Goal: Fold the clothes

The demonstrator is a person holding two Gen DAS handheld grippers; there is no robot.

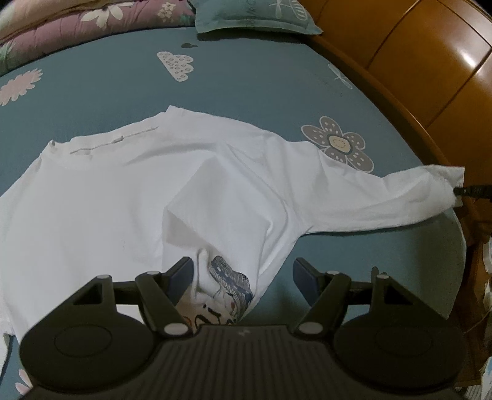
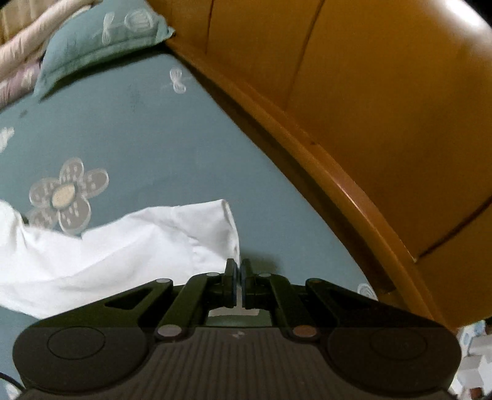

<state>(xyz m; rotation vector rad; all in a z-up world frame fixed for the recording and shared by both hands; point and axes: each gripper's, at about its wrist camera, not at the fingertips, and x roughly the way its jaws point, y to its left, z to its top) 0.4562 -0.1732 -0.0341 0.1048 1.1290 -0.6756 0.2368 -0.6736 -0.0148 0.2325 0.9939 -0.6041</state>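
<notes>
A white T-shirt (image 1: 123,190) lies spread on the teal bed sheet (image 1: 246,80), collar toward the far left. A fold of it is turned up in the middle and shows a printed picture (image 1: 227,286). My left gripper (image 1: 243,274) stands open over that printed fold, with its left finger against the cloth and its right finger over bare sheet. The shirt's sleeve (image 1: 384,197) stretches out to the right. My right gripper (image 2: 238,270) is shut on the hem corner of this sleeve (image 2: 138,246); its tip (image 1: 470,190) shows at the right edge of the left wrist view.
A wooden headboard (image 2: 353,107) curves along the bed's right side, close to the right gripper. A teal pillow (image 1: 255,15) and a flowered quilt (image 1: 77,21) lie at the far end. Bare sheet (image 2: 138,129) stretches beyond the shirt.
</notes>
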